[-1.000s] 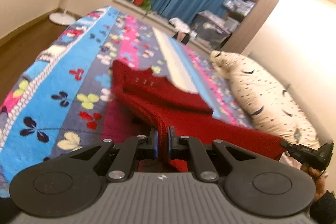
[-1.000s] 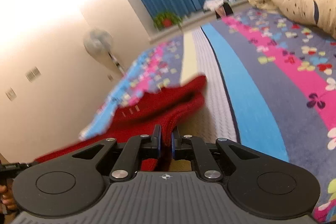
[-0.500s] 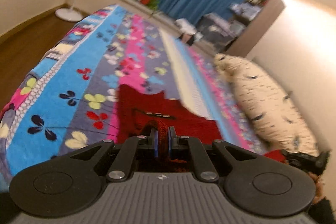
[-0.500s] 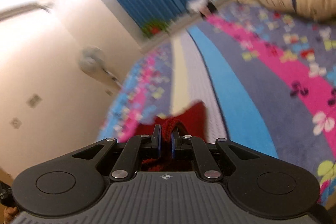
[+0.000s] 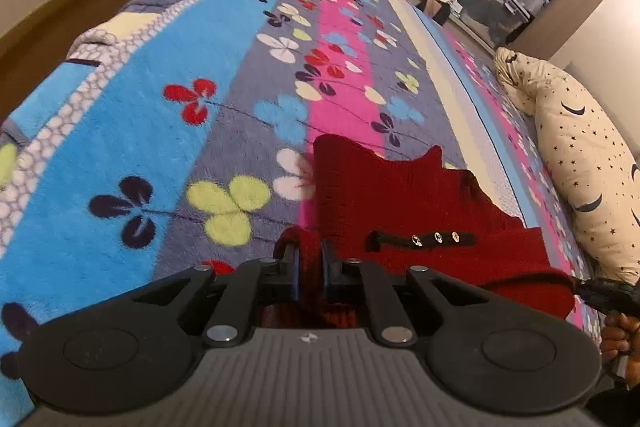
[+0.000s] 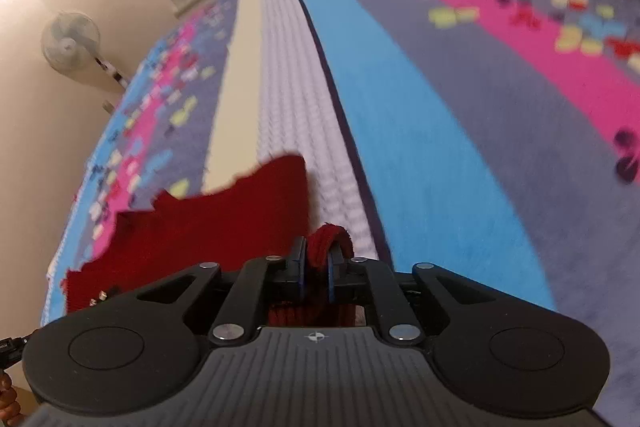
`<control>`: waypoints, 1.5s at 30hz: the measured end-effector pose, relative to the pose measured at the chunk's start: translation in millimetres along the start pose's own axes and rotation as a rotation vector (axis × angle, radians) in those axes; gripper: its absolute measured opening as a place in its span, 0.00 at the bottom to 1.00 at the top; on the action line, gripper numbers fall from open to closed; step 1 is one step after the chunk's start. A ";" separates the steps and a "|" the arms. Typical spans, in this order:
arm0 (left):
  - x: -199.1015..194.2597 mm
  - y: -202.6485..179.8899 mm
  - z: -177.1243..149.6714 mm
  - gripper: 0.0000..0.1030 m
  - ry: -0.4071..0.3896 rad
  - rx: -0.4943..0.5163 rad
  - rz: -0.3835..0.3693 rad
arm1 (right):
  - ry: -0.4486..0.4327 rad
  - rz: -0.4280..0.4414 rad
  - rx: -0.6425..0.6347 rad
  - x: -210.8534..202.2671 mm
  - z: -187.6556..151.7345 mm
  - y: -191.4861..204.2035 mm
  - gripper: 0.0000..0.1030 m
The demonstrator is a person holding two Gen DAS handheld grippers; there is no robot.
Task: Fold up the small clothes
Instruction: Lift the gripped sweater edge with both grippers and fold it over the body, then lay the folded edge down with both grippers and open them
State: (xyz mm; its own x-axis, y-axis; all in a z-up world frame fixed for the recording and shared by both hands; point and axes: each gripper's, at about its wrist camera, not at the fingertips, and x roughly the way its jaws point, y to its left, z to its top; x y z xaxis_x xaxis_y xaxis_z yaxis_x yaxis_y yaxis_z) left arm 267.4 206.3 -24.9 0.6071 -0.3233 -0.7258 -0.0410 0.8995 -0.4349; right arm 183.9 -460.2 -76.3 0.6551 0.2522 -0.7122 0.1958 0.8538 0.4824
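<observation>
Left tool, right tool, clamping sweater edges

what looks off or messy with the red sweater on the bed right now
Nothing looks damaged or spilled. The red sweater lies partly on the floral blanket, with a jagged, uneven far edge. The near edge is pinched in the left tongs and right tongs, so it is not lying flat yet.
</observation>
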 end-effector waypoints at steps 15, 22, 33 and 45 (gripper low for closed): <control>-31.9 33.0 -13.2 0.49 0.004 -0.068 -0.019 | -0.044 0.015 -0.052 -37.7 -13.7 -41.2 0.41; 0.3 9.0 -17.8 0.60 0.055 0.030 -0.005 | 0.063 0.044 -0.190 -5.9 -23.0 -5.6 0.53; 30.7 -0.2 -8.6 0.60 0.019 0.031 -0.006 | 0.000 0.044 -0.129 21.0 -8.4 12.9 0.57; 22.3 -7.0 -5.7 0.12 -0.042 0.091 0.024 | -0.045 0.018 -0.164 17.9 -6.3 17.4 0.12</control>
State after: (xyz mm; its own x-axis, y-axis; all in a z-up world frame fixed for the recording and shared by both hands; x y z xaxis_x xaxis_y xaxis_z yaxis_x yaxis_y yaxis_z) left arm 276.6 191.1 -41.1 0.6396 -0.2905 -0.7117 0.0152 0.9305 -0.3661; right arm 194.4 -438.0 -83.9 0.6903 0.2503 -0.6789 0.0645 0.9132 0.4023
